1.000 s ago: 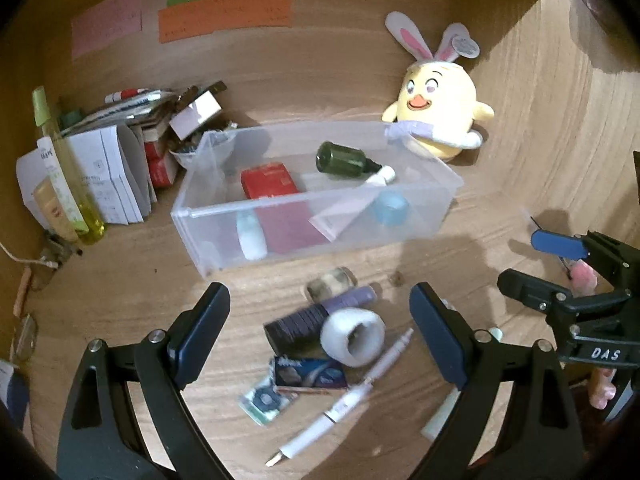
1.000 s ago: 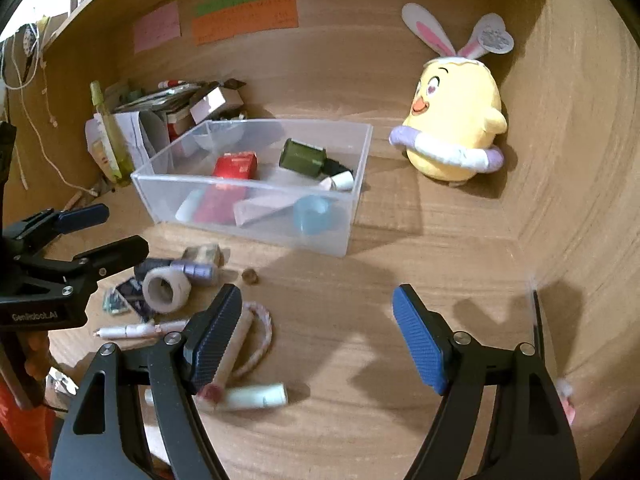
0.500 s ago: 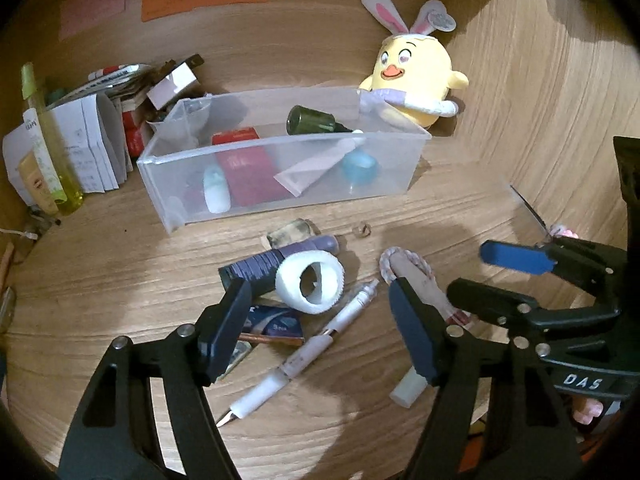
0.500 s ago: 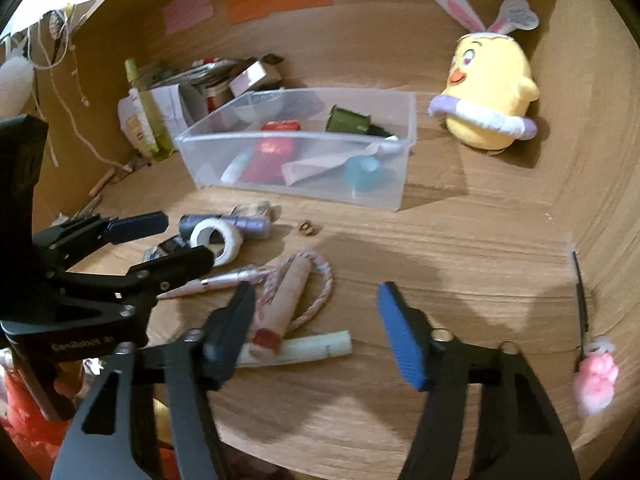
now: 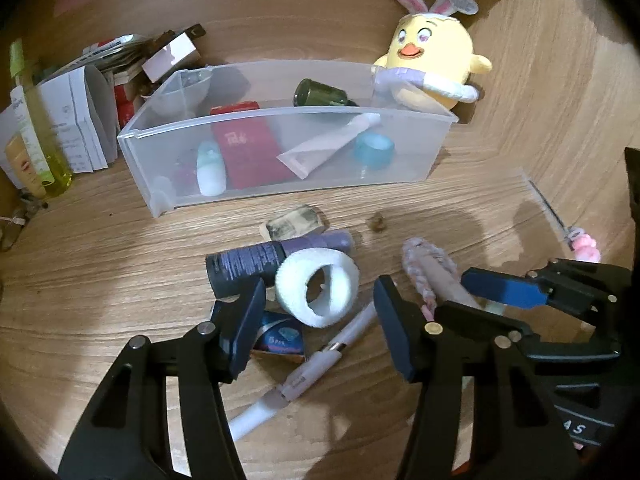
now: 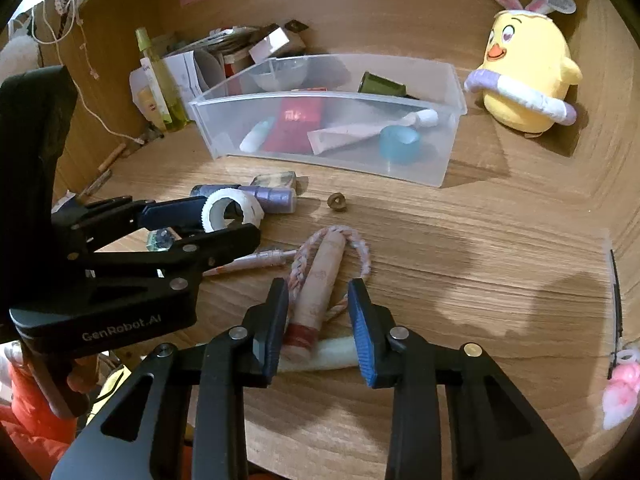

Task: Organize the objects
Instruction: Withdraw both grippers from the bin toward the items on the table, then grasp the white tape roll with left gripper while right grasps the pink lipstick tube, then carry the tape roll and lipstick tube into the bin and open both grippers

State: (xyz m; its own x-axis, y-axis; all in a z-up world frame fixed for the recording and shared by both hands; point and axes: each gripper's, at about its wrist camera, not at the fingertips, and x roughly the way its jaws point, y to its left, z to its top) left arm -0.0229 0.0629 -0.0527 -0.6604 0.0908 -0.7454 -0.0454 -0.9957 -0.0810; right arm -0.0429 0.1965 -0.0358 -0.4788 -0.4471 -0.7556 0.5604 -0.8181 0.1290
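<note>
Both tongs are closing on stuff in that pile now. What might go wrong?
The left tongs, closing around the white tape roll, may nudge the purple tube and pen crowded against it. The right tongs, closing on the pink tube, could snag the braided cord looped around it.

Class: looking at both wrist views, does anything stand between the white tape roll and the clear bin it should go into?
Partly. A purple tube and a small patterned block lie between the white tape roll and the clear bin, whose front wall must be cleared.
</note>
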